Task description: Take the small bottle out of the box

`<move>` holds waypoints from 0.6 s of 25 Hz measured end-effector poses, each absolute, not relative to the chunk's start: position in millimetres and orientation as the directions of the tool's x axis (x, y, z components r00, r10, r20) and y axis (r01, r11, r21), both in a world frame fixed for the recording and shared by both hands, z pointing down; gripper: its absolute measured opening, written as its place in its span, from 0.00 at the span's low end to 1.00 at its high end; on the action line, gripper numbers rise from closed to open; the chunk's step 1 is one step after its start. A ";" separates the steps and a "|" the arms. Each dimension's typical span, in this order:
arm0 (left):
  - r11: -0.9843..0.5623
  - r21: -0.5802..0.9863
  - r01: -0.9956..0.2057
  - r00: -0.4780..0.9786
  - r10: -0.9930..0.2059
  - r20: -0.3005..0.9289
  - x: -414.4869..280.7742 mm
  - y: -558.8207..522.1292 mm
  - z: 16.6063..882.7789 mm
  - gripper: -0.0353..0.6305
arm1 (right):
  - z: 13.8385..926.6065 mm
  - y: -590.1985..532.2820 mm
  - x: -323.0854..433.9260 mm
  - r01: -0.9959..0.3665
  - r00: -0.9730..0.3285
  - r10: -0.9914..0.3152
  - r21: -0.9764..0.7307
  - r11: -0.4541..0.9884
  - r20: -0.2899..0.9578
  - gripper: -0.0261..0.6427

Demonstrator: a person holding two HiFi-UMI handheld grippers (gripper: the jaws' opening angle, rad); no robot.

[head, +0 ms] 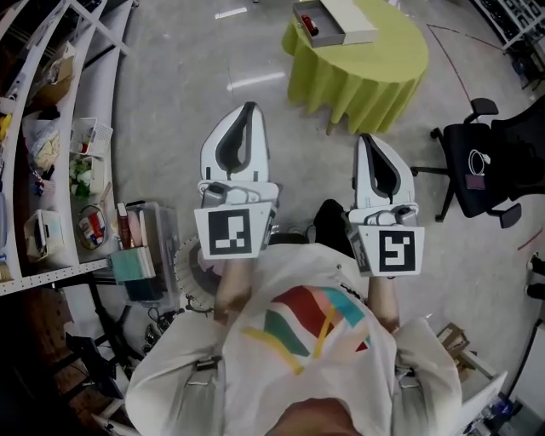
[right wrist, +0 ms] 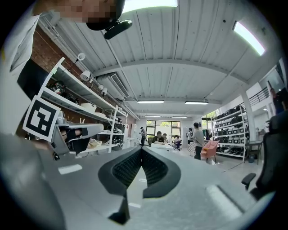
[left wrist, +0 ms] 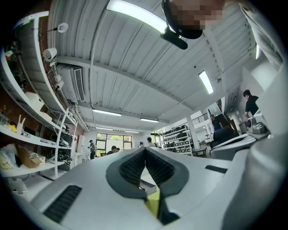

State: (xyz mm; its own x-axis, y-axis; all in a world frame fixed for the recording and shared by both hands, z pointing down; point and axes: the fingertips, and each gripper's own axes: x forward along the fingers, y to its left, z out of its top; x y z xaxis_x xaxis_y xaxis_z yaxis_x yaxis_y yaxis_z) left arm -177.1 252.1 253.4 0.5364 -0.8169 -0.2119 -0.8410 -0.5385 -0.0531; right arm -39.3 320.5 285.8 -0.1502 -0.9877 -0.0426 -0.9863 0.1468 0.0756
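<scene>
Far ahead across floor, I see green-draped desk (head: pixel 375 77) carrying open box (head: pixel 351 19). Left hand-held gripper (head: pixel 249 109) and right hand-held gripper (head: pixel 368 138) both pressed closed, empty, near my chest. Small bottle (head: pixel 309 23) lies inside box. Approach step, I judge; next: close distance, open jaws.

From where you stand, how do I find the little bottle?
Find the round table with the yellow-green cloth on the grey floor. An open white box sits on it, and the small bottle lies in the box's left part, as the head view shows it. It is the only red thing there; the rest of the box is white.
</scene>
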 end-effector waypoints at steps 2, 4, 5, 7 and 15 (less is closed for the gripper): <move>-0.535 -0.050 -0.843 0.531 -0.815 -0.233 -173.6 242.2 254.7 0.08 | 288.3 316.8 -31.4 -0.988 -0.134 -0.990 0.084 0.130 -0.047 0.04; -0.534 -0.043 -0.845 0.526 -0.813 -0.248 -169.3 234.4 258.2 0.08 | 290.3 311.1 -22.5 -0.989 -0.122 -0.991 0.092 0.116 -0.060 0.04; -0.533 -0.039 -0.845 0.525 -0.814 -0.249 -167.4 231.5 261.1 0.08 | 291.5 307.8 -19.2 -0.989 -0.121 -0.990 0.097 0.115 -0.065 0.04; -0.527 -0.039 -0.849 0.519 -0.818 -0.248 -163.3 221.4 266.6 0.08 | 290.5 298.2 -15.4 -0.984 -0.133 -0.988 0.128 0.122 -0.080 0.04; -0.466 -0.047 -0.884 0.464 -0.859 -0.215 -139.7 140.4 271.6 0.08 | 281.6 212.7 22.0 -0.976 -0.191 -0.973 0.130 0.174 -0.133 0.04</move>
